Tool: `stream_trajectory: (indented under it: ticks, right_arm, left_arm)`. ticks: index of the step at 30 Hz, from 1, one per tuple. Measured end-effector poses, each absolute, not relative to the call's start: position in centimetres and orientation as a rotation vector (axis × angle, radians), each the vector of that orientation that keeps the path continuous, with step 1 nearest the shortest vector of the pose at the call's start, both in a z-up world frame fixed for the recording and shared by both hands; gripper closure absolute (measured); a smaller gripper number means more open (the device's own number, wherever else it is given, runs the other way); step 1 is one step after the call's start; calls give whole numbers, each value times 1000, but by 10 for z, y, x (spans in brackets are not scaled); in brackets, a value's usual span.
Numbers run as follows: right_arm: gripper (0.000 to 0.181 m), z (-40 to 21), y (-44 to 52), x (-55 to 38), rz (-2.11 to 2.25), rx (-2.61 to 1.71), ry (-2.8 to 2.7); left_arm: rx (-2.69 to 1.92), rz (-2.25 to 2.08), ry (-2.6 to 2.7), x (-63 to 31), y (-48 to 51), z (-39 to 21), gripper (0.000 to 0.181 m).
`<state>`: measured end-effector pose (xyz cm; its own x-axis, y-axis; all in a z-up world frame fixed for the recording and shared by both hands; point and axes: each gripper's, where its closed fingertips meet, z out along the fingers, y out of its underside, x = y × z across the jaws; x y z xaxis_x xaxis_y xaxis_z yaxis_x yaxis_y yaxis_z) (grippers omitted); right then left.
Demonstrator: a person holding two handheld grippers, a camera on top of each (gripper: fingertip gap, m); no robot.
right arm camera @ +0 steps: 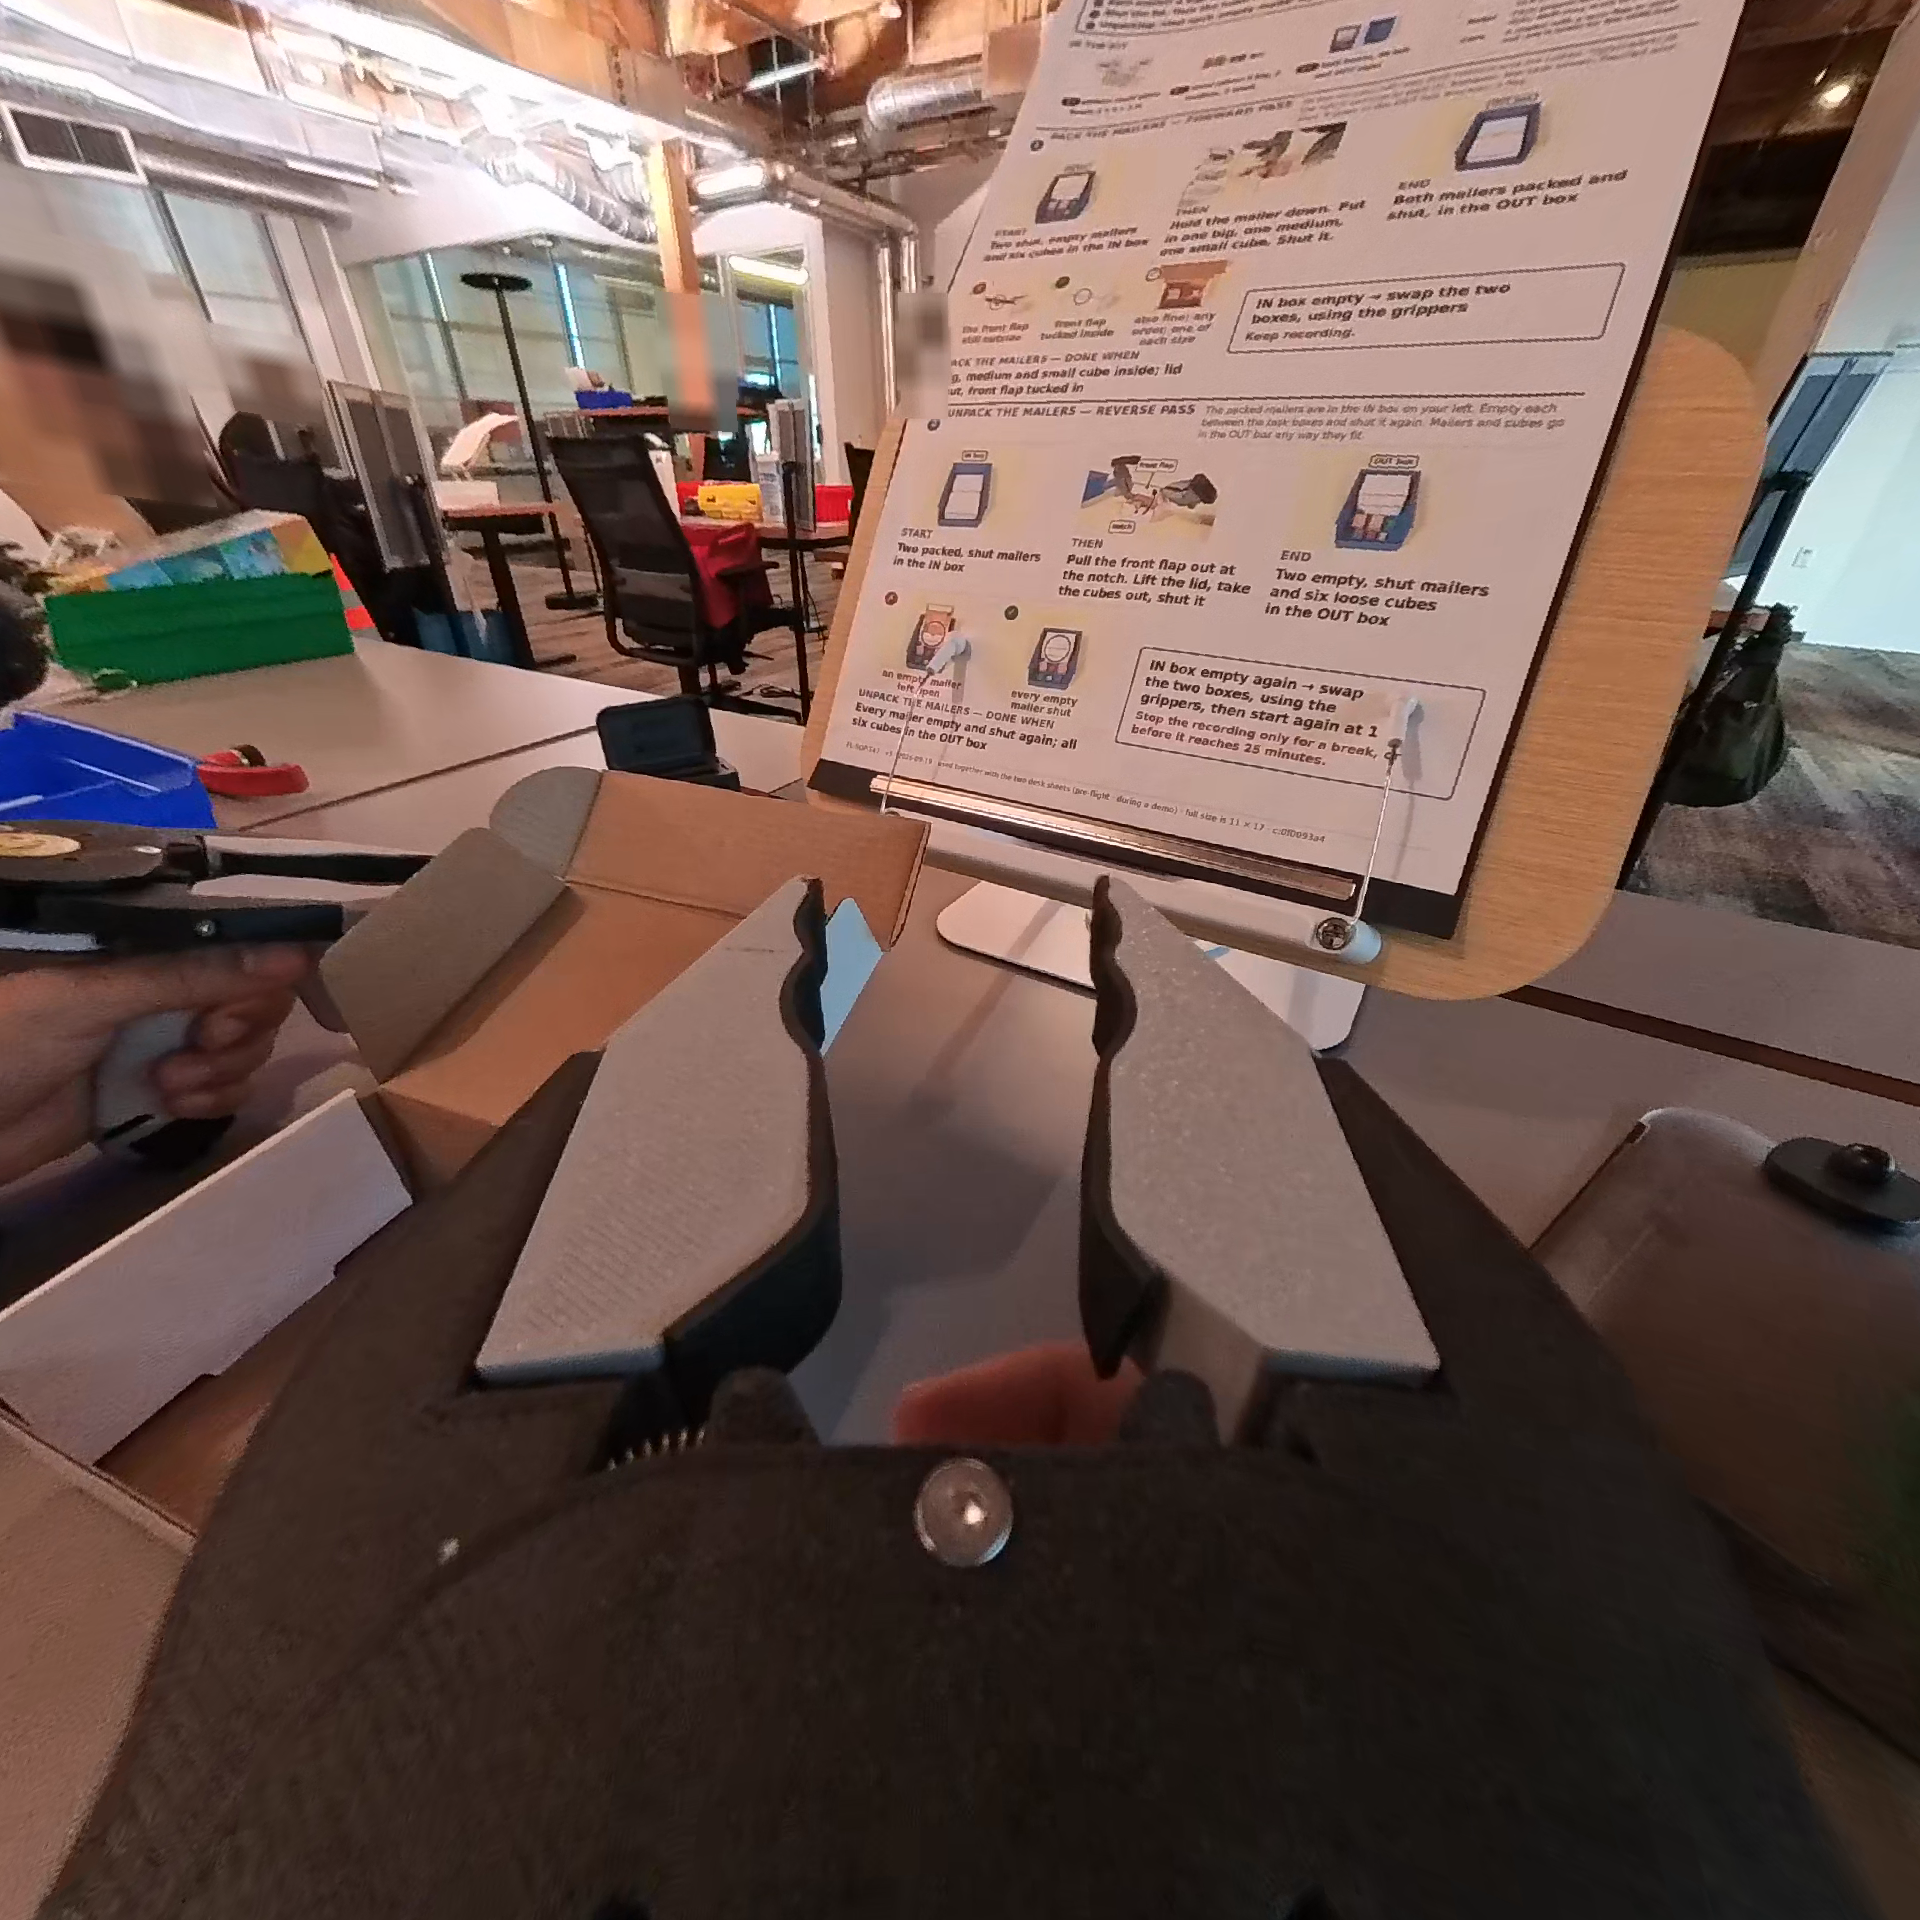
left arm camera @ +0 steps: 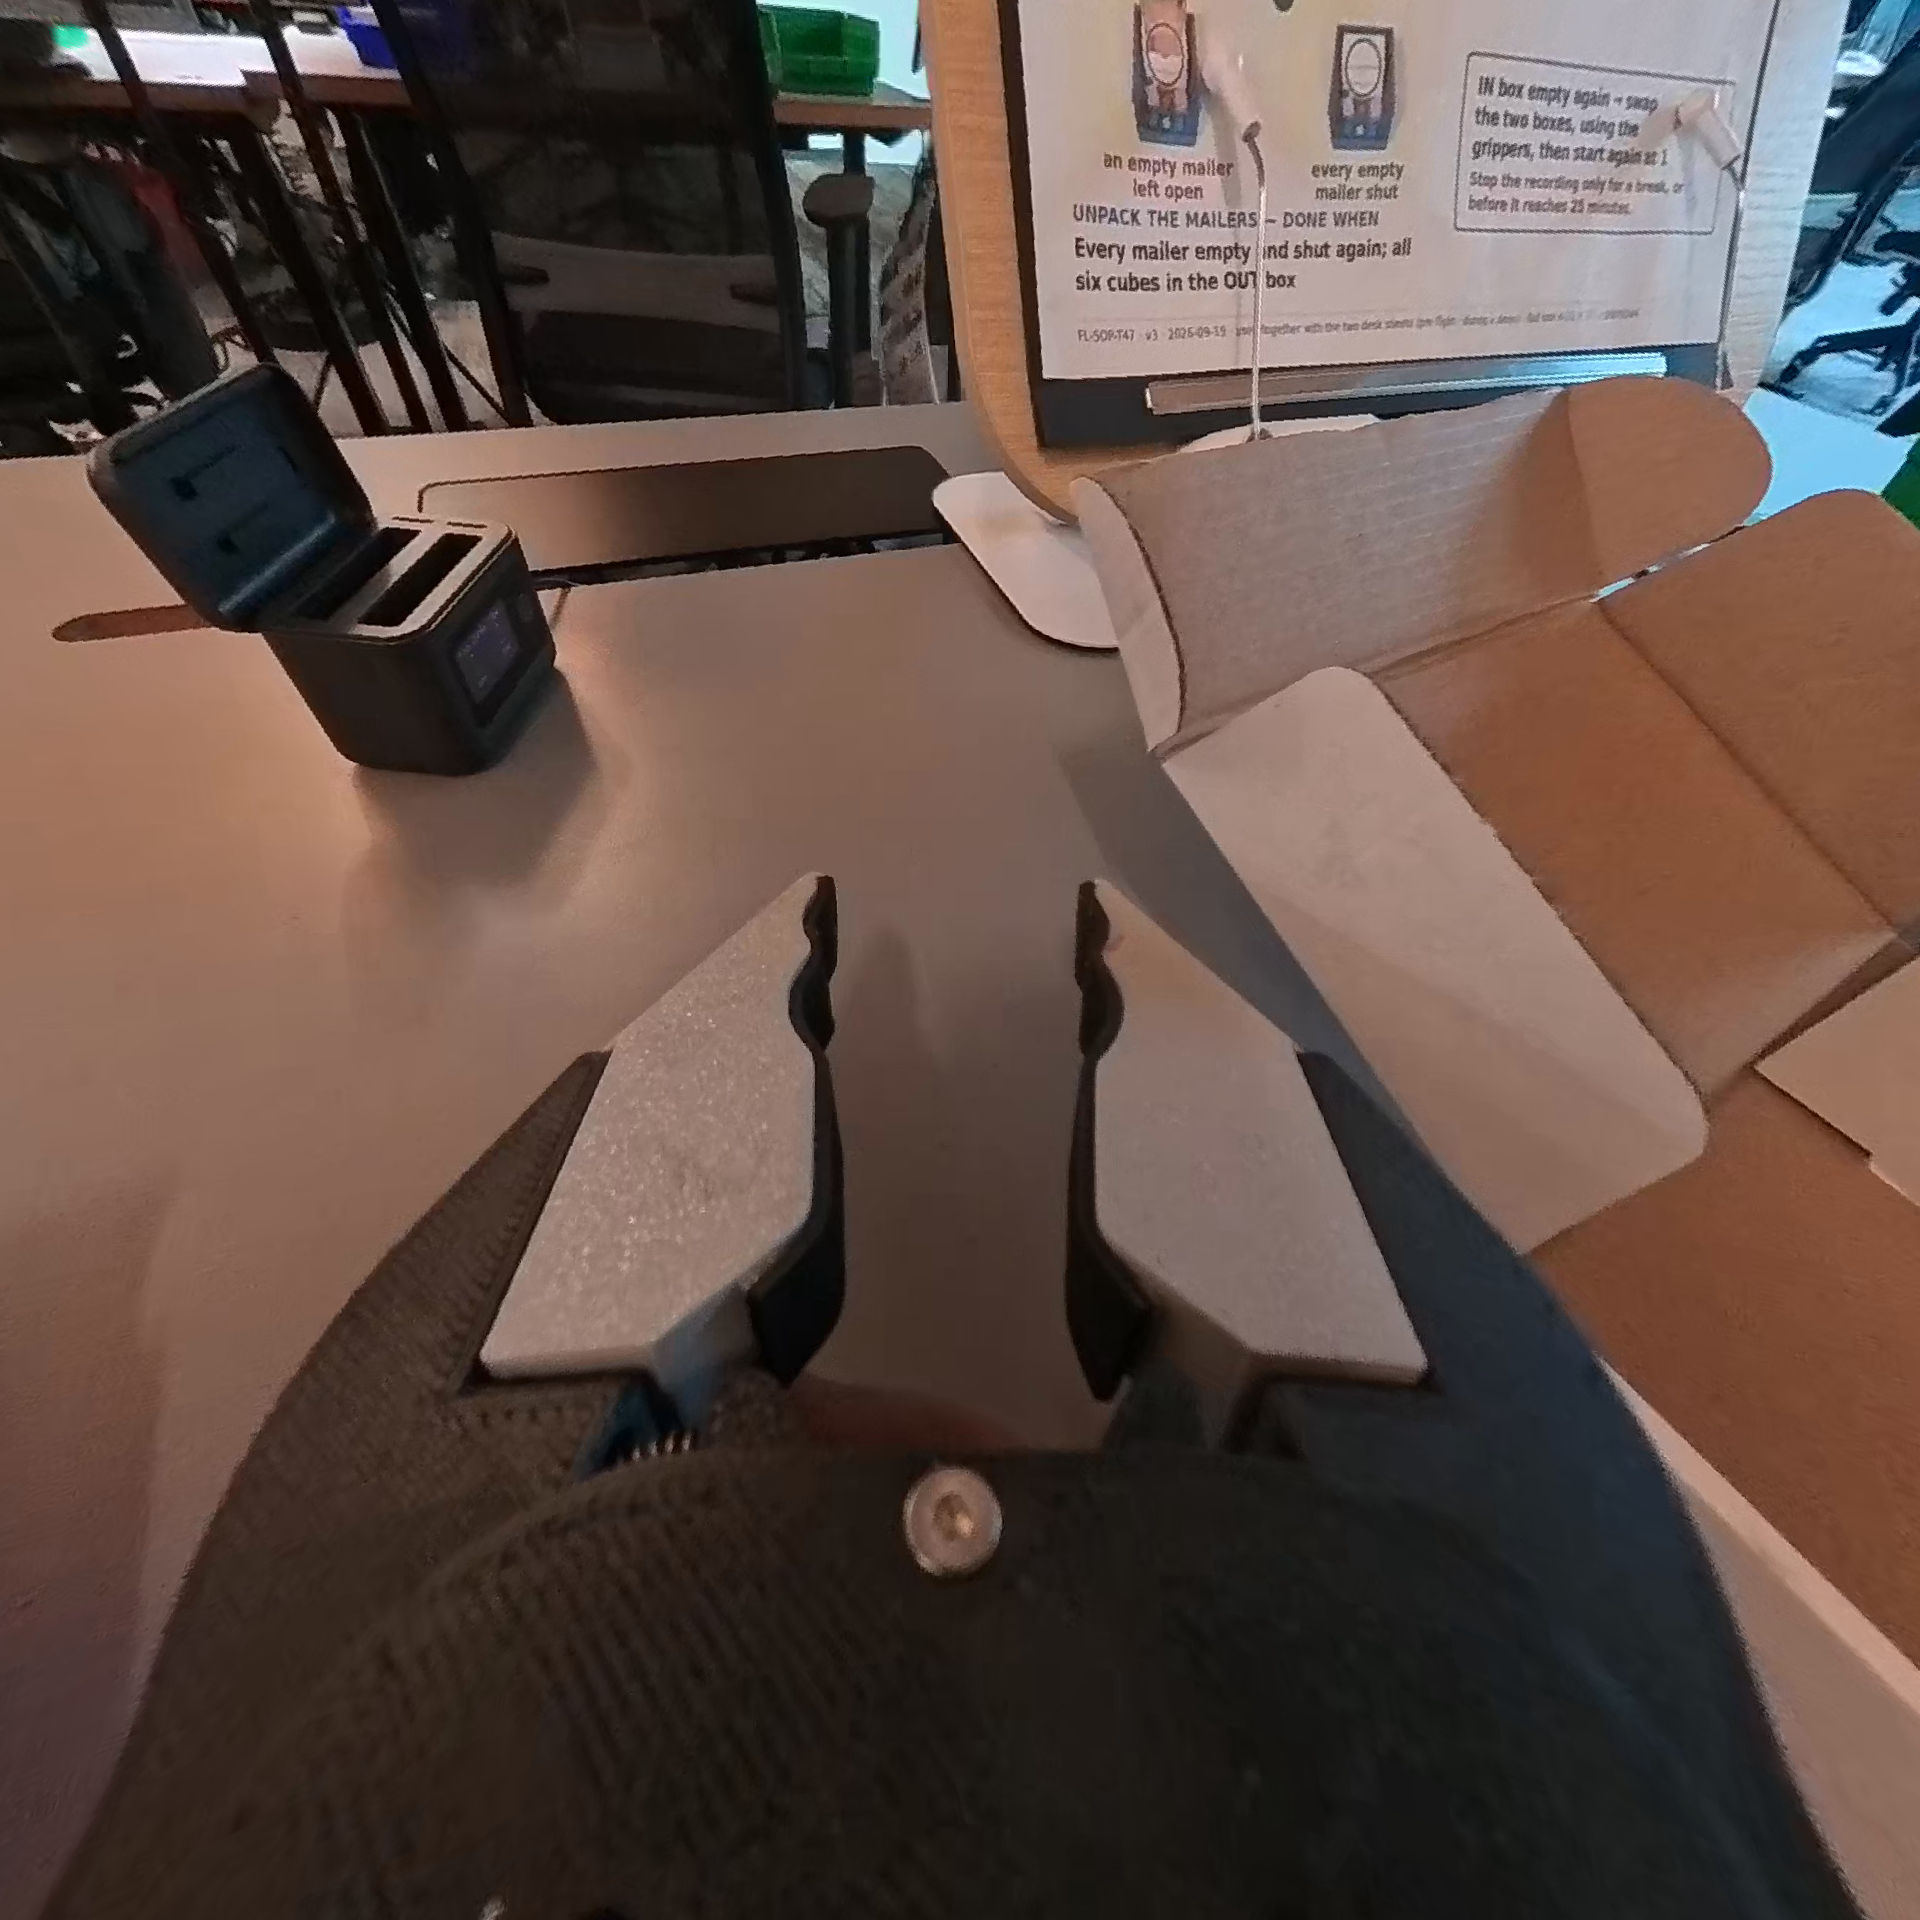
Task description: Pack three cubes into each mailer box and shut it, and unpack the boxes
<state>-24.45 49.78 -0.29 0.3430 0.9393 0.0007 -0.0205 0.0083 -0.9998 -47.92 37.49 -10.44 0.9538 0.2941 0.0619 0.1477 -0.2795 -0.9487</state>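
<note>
Just left of the open mailer box (left arm camera: 1621, 790), the left gripper (left arm camera: 954, 904) hovers over the bare grey table (left arm camera: 727, 727), its jaws apart and holding nothing. The right gripper (right arm camera: 956, 914) hangs at the box's right edge, jaws likewise spread and empty. Behind the box stands a wooden instruction stand (right arm camera: 1683, 623); farther left of it sits a small black case (left arm camera: 416, 644), lid raised.
</note>
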Motion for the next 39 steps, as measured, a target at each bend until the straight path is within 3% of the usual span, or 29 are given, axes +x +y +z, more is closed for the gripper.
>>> stream_trajectory:
  ticks: [9,12,16,20,23,26,29,34,39]
  right_arm:
    - [119,-13,511,-245,933,-1403,-911]
    - [105,-24,518,-248,890,-1446,-922]
    - [95,-30,520,-250,868,-1477,-945]
    - [93,-30,518,-251,896,-1484,-950]
    - [94,-33,517,-252,906,-1495,-961]
    - [94,-37,516,-253,901,-1501,-975]
    - [96,-38,514,-253,895,-1491,-985]
    - [97,-41,508,-258,898,-1487,-1015]
    - [97,-48,507,-260,874,-1491,-1037]
  left_arm:
    - [-1863,241,-263,-474,375,-102,133]
    - [-1860,278,-314,-472,370,-102,113]
    - [-1914,274,-160,-421,355,-92,123]
    - [-1910,232,-52,-383,310,-45,121]
    - [-1855,282,-53,-394,264,8,126]
    - [-2010,281,-32,-420,208,23,129]
    - [-2315,414,-20,-475,134,-2,149]
    - [-2750,406,-291,-555,26,-70,135]
    - [-2959,263,-512,-589,-16,-127,124]
